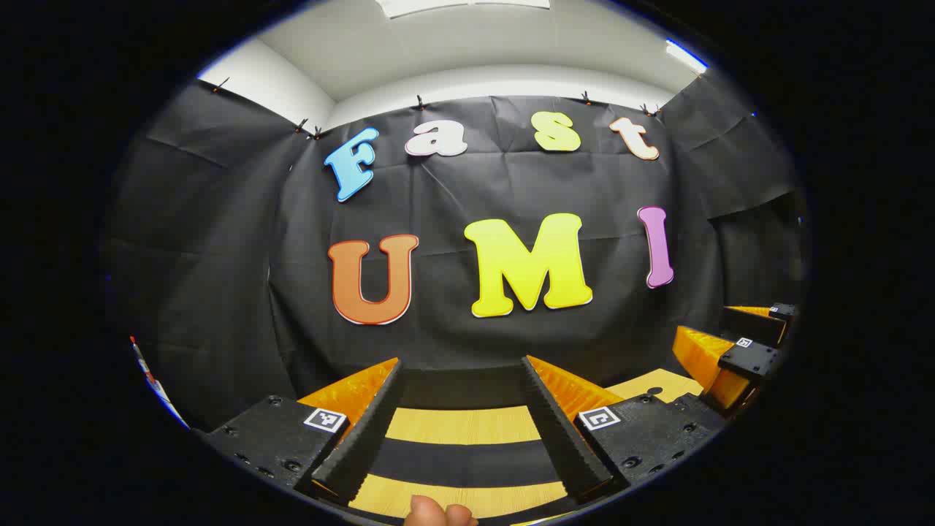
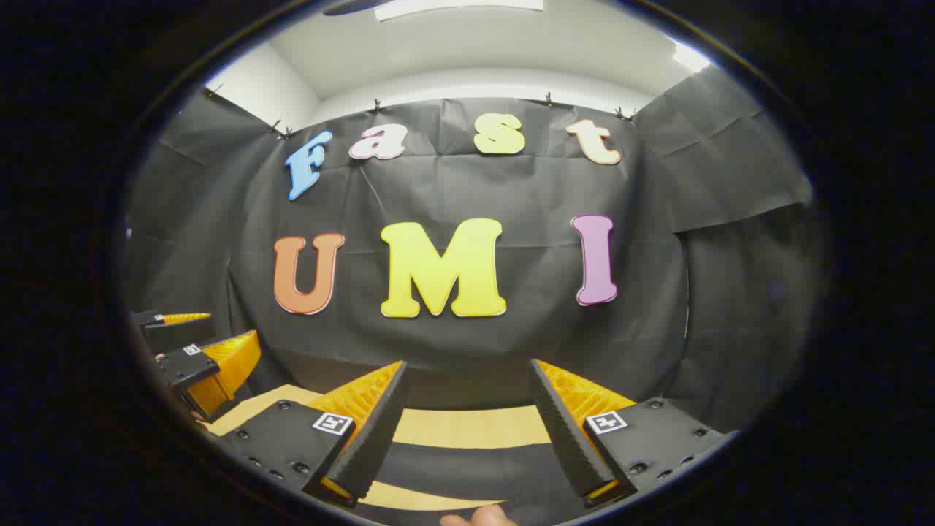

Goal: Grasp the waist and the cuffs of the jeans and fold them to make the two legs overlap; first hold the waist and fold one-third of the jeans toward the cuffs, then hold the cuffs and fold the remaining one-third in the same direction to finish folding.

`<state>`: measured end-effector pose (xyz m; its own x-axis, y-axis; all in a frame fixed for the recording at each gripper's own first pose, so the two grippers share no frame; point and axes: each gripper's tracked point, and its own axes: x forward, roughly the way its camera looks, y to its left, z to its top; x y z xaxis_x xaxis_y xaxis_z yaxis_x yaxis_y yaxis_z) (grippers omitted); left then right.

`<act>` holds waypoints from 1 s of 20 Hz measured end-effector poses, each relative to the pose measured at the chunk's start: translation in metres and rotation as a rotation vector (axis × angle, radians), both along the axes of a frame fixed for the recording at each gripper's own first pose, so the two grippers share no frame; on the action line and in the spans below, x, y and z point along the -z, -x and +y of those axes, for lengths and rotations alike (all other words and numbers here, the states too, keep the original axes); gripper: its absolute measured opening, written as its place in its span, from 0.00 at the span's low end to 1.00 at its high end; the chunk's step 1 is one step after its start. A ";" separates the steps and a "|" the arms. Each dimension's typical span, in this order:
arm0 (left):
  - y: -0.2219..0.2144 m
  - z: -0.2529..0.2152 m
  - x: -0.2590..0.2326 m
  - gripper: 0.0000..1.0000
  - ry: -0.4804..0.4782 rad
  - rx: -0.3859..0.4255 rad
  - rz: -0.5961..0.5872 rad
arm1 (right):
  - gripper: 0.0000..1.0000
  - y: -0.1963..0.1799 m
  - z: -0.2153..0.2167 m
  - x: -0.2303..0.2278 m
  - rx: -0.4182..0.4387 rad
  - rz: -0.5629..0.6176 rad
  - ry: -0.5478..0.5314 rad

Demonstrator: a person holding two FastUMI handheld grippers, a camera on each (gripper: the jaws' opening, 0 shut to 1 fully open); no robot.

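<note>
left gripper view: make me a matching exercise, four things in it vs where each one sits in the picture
1 left gripper
2 right gripper
3 fingertip
4 ceiling light

a top edge
b far right
c very bottom edge
d lower middle, fingers apart

Pairs: 1-d, 2-b, 3-c, 4-a

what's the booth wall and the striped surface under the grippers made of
The wall looks like thin matte black cloth: creased, clipped up along its top edge. The striped surface looks like pale wood, judging by its fine grain, with dark bands across it that could be cloth or paint.
</note>
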<state>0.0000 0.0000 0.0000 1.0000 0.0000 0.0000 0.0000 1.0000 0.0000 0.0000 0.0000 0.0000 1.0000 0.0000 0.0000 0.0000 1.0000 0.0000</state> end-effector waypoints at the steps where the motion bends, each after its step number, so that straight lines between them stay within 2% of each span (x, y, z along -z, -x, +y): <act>1: 0.002 0.002 0.000 0.99 0.008 -0.007 0.000 | 0.97 0.000 0.001 0.000 -0.005 -0.001 0.002; 5: 0.006 0.005 0.002 0.99 0.011 -0.020 0.003 | 1.00 -0.001 0.001 -0.002 -0.010 -0.001 0.006; 14: 0.008 0.012 -0.001 0.99 -0.012 -0.048 -0.009 | 0.98 0.000 0.000 -0.008 -0.029 -0.015 0.023; 20: 0.013 0.023 -0.003 0.99 -0.006 -0.083 -0.016 | 0.98 0.003 0.008 -0.019 -0.085 -0.050 0.024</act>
<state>-0.0129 0.0235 0.0033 0.9965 0.0826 0.0160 -0.0827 0.9966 0.0050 -0.0028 0.0079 0.0187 0.9952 0.0852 0.0485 -0.0840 0.9961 -0.0266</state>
